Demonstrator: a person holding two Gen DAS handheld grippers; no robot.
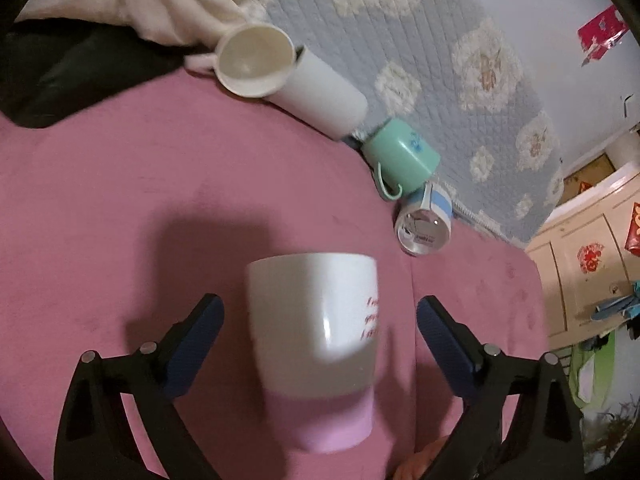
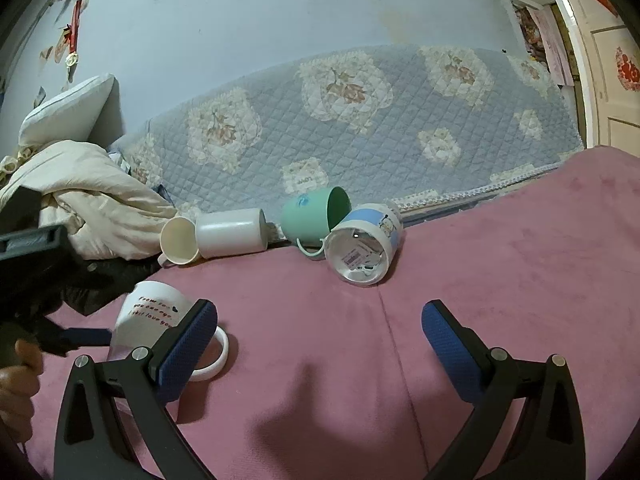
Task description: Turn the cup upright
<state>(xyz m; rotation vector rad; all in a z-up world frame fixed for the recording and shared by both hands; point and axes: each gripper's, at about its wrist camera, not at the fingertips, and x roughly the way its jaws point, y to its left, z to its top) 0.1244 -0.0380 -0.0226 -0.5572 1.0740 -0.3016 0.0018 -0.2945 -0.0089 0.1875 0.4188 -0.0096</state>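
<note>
five cups show in the left wrist view, all on a pink blanket (image 1: 120, 208). nearest is the white mug (image 1: 316, 340) with red lettering and a pink band at the end toward the camera; it sits between the blue pads of the left tongs (image 1: 320, 328), which are spread wide, with a gap on each side, so nothing is gripped. farther back, along the edge of a grey quilted cover (image 1: 420, 40), a cream cup (image 1: 254, 60) lies on its side with its mouth to the camera, touching a white cup (image 1: 328, 96); next comes a green cup (image 1: 400, 156) tipped over, then a blue and white cup (image 1: 426, 222) on its side.

in the right wrist view the right tongs (image 2: 320, 328) are also wide open and hold nothing, only blanket between the pads. the white mug (image 2: 148, 316) stands at the left, partly behind the left finger (image 2: 188, 344), its handle (image 2: 218, 354) toward the centre. the left tongs (image 2: 86, 337) reach in from the left edge, with one blue pad just beside the mug. the cream cup (image 2: 178, 240), white cup (image 2: 232, 234), green cup (image 2: 316, 214) and blue and white cup (image 2: 364, 244) lie in a row against the quilted cover (image 2: 360, 112).
</note>
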